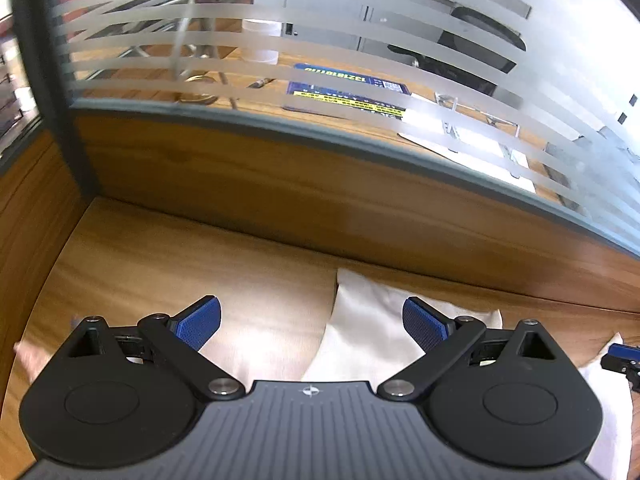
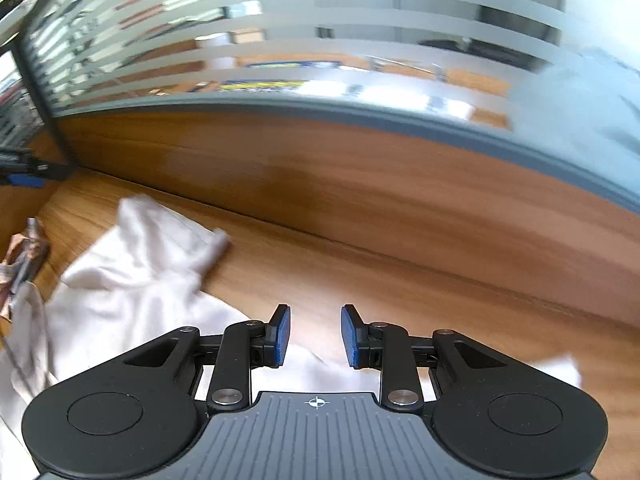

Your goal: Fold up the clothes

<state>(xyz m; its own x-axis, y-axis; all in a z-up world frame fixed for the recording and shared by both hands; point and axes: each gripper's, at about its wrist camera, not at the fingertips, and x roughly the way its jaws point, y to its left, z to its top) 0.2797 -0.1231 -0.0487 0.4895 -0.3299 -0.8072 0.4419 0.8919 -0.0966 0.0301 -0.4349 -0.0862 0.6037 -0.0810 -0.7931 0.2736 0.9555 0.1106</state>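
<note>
Left gripper (image 1: 312, 326) spread wide, nothing between the blue pads (image 1: 199, 322), hanging over wooden desk (image 1: 160, 264). White garment (image 1: 372, 336) ahead and below, mostly under the right-hand finger, one corner reaching toward the wood partition (image 1: 280, 184).

Right gripper (image 2: 315, 336) parted, gap narrower, holding nothing. Same white garment (image 2: 132, 280) crumpled ahead-left and running under the fingers. Crumpled brownish item (image 2: 24, 256) far left, just beside the cloth. Frosted striped glass (image 2: 360, 20) above the partition. View motion-blurred.
</note>
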